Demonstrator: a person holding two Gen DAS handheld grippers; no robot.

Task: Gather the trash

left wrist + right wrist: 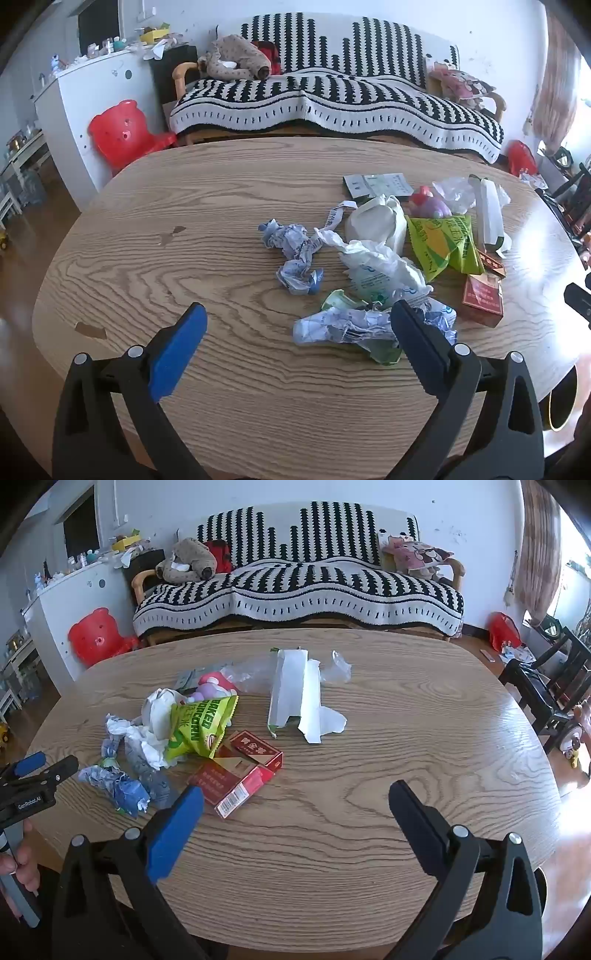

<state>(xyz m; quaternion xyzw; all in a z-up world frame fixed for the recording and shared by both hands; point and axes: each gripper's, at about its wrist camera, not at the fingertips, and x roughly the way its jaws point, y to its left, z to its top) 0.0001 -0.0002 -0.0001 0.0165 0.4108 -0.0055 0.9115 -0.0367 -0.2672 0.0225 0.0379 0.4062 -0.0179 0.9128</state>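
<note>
A heap of trash lies on the wooden table (pixel 166 266): crumpled blue-white wrappers (pixel 295 254), white plastic (pixel 376 269), a green snack bag (pixel 443 240), a red carton (pixel 484 299) and a torn white box (pixel 489 214). My left gripper (pixel 299 317) is open above the table, its right finger beside a crumpled blue wrapper (pixel 343 326). My right gripper (pixel 295 797) is open and empty over bare table, right of the red carton (pixel 236 775). The green bag (pixel 199 727) and torn box (pixel 295 694) lie beyond it. The left gripper (pixel 33 771) shows at the left edge.
A striped black-and-white sofa (pixel 332 96) stands behind the table, with a red bear-shaped stool (pixel 122 133) and a white cabinet (pixel 85 107) to its left. Dark chairs (pixel 546 686) stand to the right. A hand (pixel 18 864) holds the left gripper's handle.
</note>
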